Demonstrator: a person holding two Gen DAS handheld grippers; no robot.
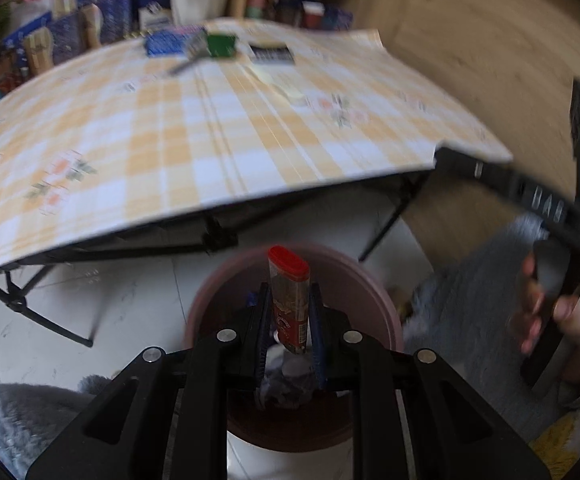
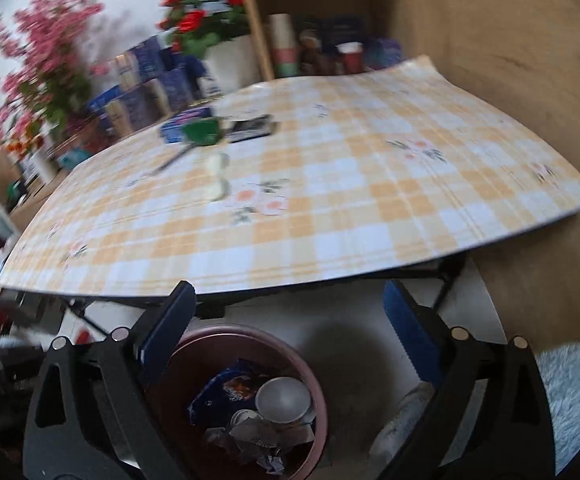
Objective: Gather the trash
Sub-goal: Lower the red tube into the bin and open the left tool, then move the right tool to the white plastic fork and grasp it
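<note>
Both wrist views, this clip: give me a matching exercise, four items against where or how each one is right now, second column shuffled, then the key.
Items
1. red-capped bottle
2. right gripper
3. green object
4. crumpled wrappers

States
A. lying inside the bin
B. on the far part of the checked table
C. clamped in the left gripper above the bin
D. open, holding nothing

Pairs: 1-C, 2-D, 3-B, 4-A
</note>
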